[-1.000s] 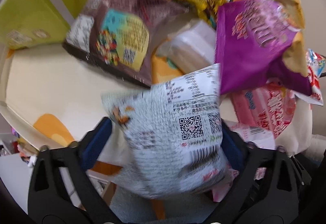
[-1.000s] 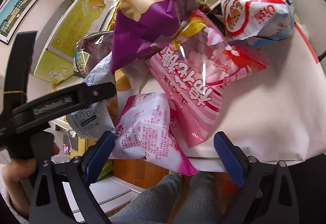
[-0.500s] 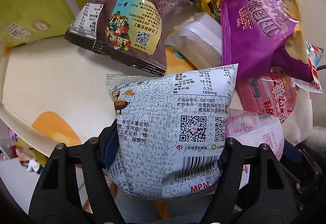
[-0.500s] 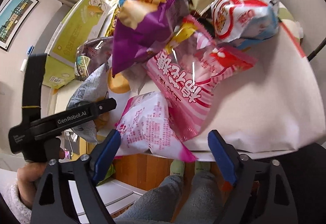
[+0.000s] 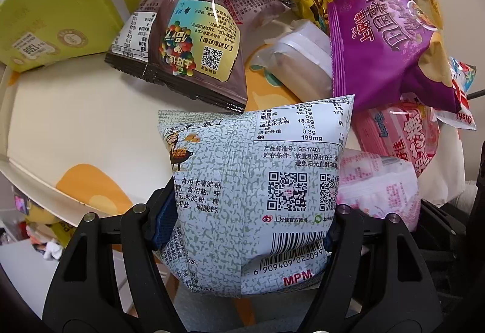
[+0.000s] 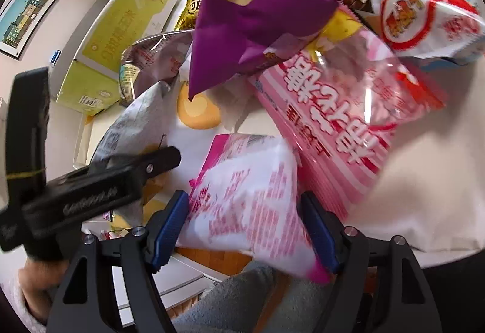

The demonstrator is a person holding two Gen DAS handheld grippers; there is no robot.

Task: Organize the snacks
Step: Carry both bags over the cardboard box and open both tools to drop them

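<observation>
In the left wrist view, the left hand-held gripper clamps a grey-speckled white foil snack bag at the near edge of the cream worktop, just before a brown candy packet and a purple crisp bag. In the right wrist view, the right hand-held gripper pinches a blurred white-and-pink printed snack pouch at the worktop's edge, beside a pink striped packet.

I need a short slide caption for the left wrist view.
Left gripper clamps a grey speckled snack bag before a heap of packets on the table.

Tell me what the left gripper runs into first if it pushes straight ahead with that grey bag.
Probably the brown candy bag, lying just beyond the grey bag in the left gripper; depth is hard to judge.
</observation>
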